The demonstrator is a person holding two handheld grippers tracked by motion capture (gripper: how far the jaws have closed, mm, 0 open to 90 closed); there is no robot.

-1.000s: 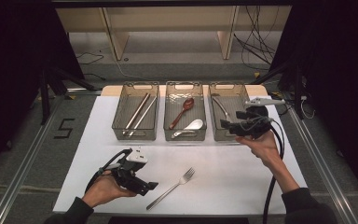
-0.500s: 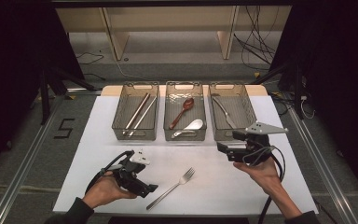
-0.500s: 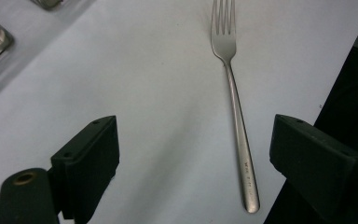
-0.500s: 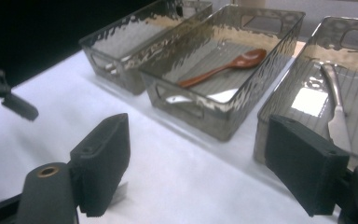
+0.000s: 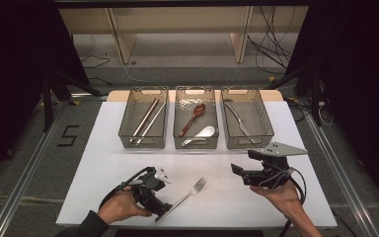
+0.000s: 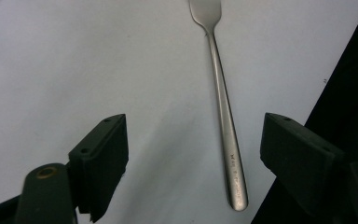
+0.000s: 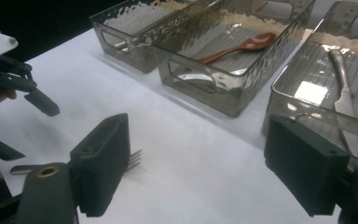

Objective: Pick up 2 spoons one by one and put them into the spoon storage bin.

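Observation:
A steel fork (image 5: 183, 196) lies slantwise on the white table near the front edge. My left gripper (image 5: 162, 209) is at its handle end, open. In the left gripper view the fork's handle (image 6: 224, 126) lies between the spread jaws of the left gripper (image 6: 193, 154), closer to the right-hand one, and neither jaw touches it. My right gripper (image 5: 238, 171) hovers right of the fork, pointing left, open and empty. In the right gripper view the right gripper (image 7: 191, 168) stands wide open and the fork's tines (image 7: 135, 158) peek out beside its left jaw.
Three clear trays stand in a row at the back. The left tray (image 5: 128, 134) holds metal chopsticks (image 5: 145, 120). The middle tray (image 5: 177, 139) has a red-brown spoon (image 5: 193, 117) and a white spoon (image 5: 201, 134). A knife (image 5: 239, 121) lies in the right tray (image 5: 267, 126).
My right gripper has come away from the right tray, toward the front edge and leftward, and now points at the fork. The left gripper and the fork have stayed put.

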